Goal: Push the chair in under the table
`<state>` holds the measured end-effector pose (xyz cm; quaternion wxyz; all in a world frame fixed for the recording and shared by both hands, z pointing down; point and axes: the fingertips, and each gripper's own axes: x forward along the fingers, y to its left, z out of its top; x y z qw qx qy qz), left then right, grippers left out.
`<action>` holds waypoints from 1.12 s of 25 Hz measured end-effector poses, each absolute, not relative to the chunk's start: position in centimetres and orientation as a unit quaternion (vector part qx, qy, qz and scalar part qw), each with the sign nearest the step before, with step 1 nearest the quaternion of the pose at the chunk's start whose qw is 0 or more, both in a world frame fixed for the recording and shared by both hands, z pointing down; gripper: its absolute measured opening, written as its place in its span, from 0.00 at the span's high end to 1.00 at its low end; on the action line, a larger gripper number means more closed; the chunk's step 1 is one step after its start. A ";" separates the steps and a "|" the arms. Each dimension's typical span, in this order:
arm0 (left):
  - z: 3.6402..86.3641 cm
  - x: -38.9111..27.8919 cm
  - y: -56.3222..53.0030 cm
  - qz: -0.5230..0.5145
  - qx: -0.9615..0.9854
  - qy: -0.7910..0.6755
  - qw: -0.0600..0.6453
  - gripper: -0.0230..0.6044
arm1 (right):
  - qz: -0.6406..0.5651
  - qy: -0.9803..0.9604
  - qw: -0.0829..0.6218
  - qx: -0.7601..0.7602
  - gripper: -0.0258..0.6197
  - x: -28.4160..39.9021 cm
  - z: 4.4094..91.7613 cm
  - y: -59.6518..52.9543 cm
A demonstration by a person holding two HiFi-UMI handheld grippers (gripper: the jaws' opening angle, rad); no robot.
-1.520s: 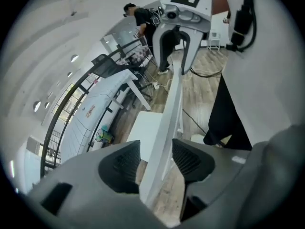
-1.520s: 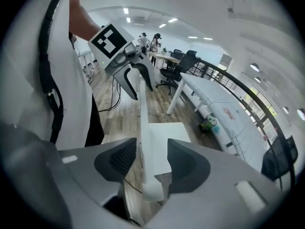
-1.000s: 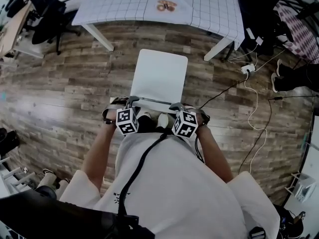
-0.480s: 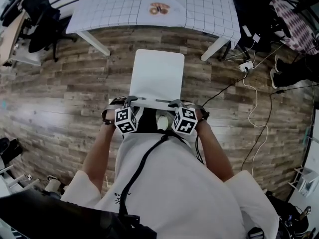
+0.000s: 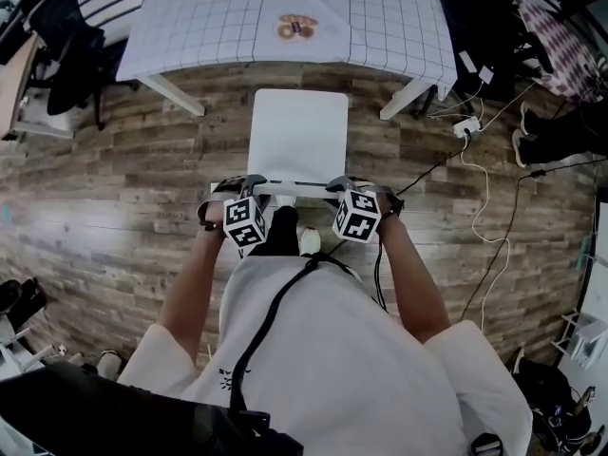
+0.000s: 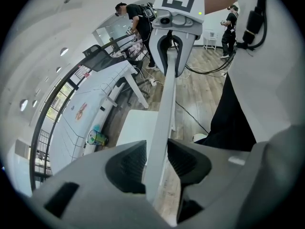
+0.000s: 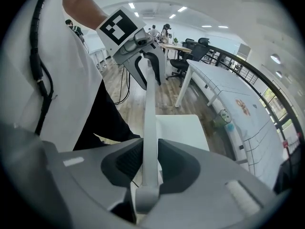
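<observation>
The white chair (image 5: 297, 136) stands on the wood floor, its seat's far edge at the near edge of the table (image 5: 209, 17) with the grid cloth. My left gripper (image 5: 249, 184) grips the left end of the chair's thin top back rail (image 5: 296, 187), and my right gripper (image 5: 342, 186) grips its right end. In the left gripper view the rail (image 6: 164, 104) runs between the pads of the left gripper (image 6: 157, 161), whose jaws are closing slightly. In the right gripper view the rail (image 7: 149, 109) sits between the pads of the right gripper (image 7: 148, 163), whose jaws are opening slightly.
A small orange object (image 5: 295, 28) lies on the table. A power strip with white cables (image 5: 465, 129) lies on the floor at the right, by the table leg (image 5: 408, 98). A black office chair (image 5: 71, 46) stands at the far left. A green cup (image 6: 96, 138) sits under the table.
Both grippers and the chair have moved toward the table. The seat's far edge, earlier well short of the table, now meets its near edge.
</observation>
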<state>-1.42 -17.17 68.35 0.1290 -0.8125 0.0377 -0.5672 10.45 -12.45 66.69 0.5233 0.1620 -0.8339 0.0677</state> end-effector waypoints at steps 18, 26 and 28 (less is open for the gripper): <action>67.9 2.0 -31.8 -0.562 -0.814 0.006 0.146 0.75 | 0.083 -0.817 0.543 0.176 0.82 13.8 66.6 -27.1; 68.2 2.6 -37.0 -0.566 -0.811 -0.001 0.147 0.75 | 0.093 -0.813 0.545 0.182 0.82 14.3 66.7 -32.0; 68.2 2.7 -38.1 -0.562 -0.813 -0.003 0.154 0.75 | 0.094 -0.813 0.544 0.186 0.82 14.4 66.7 -33.1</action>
